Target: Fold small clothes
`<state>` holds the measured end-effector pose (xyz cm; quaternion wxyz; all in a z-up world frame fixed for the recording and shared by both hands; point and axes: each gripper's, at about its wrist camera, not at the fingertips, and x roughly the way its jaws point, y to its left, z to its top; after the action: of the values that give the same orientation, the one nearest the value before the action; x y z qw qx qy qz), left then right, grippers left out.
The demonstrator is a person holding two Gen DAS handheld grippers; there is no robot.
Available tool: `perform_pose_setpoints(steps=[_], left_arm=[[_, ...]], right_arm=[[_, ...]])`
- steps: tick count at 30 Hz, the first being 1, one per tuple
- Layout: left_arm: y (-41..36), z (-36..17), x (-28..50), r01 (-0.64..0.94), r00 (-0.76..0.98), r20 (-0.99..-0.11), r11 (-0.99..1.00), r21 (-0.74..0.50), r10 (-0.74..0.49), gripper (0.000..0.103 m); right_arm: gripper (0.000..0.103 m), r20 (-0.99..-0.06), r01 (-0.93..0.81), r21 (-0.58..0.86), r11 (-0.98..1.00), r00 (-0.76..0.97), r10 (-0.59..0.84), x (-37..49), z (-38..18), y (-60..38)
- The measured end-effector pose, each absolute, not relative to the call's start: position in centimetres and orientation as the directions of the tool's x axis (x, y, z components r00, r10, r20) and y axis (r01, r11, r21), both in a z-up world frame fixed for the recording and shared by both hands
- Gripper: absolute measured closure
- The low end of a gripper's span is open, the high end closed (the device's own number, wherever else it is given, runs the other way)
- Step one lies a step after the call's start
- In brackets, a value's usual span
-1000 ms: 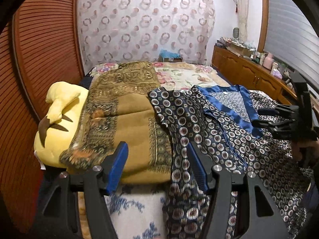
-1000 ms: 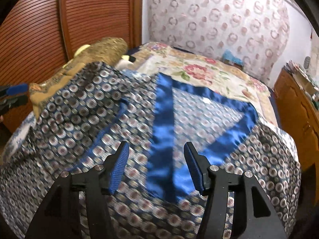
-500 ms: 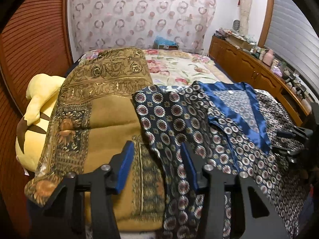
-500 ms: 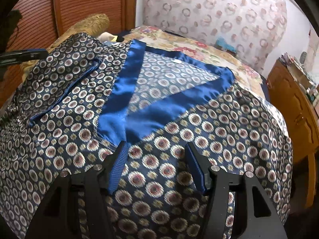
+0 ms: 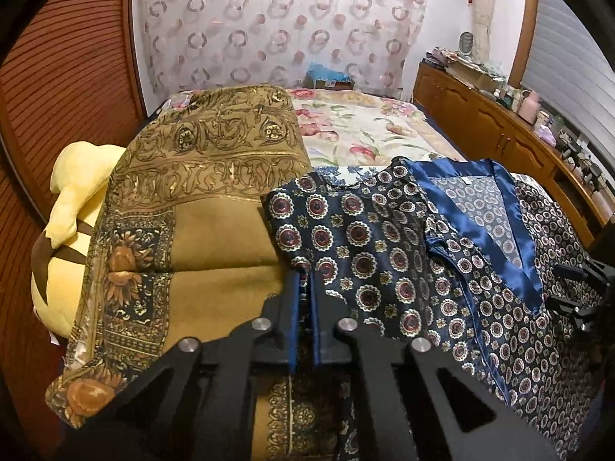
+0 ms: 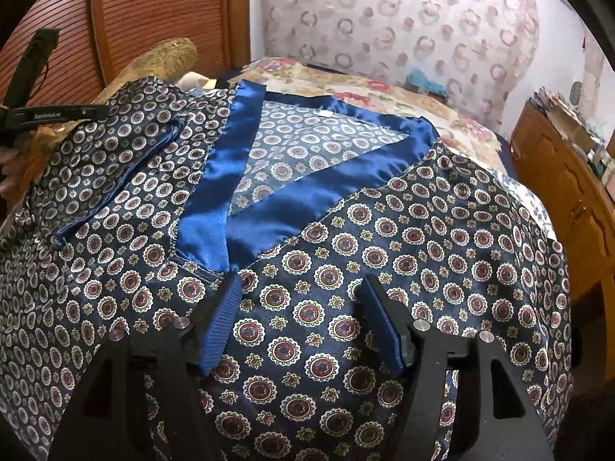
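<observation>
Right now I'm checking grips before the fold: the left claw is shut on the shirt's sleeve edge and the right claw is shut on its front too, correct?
Not quite. The right claw is open, its fingers spread over the shirt front below the blue collar, as the right wrist view shows. The left claw is indeed shut on the sleeve edge, having just closed.

Left gripper (image 5: 305,280) fingers just clamped together, right gripper (image 6: 301,288) spread, widening
</observation>
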<state>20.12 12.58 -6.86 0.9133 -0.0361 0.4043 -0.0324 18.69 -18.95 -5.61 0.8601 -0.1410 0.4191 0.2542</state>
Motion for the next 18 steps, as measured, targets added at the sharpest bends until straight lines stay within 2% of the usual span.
perform_pose_setpoints(steps=[7, 11, 18], left_arm=[[13.2, -4.1, 19.2, -0.051, 0.746, -0.666, 0.999, -0.008, 0.033, 0.103], [13.7, -4.3, 19.6, -0.056, 0.731, -0.682, 0.998, -0.014, 0.031, 0.103], [13.3, -3.0, 17.5, -0.041, 0.767, -0.642, 0.998, -0.046, 0.002, 0.096]], right_arm=[[0.035, -0.793, -0.553, -0.022, 0.833, 0.517, 0.322, 18.9, -5.7, -19.1], [0.035, -0.794, -0.553, -0.016, 0.833, 0.514, 0.325, 19.0, -5.8, -19.3], [0.034, -0.793, -0.552, -0.016, 0.834, 0.514, 0.325, 19.0, -5.9, -19.5]])
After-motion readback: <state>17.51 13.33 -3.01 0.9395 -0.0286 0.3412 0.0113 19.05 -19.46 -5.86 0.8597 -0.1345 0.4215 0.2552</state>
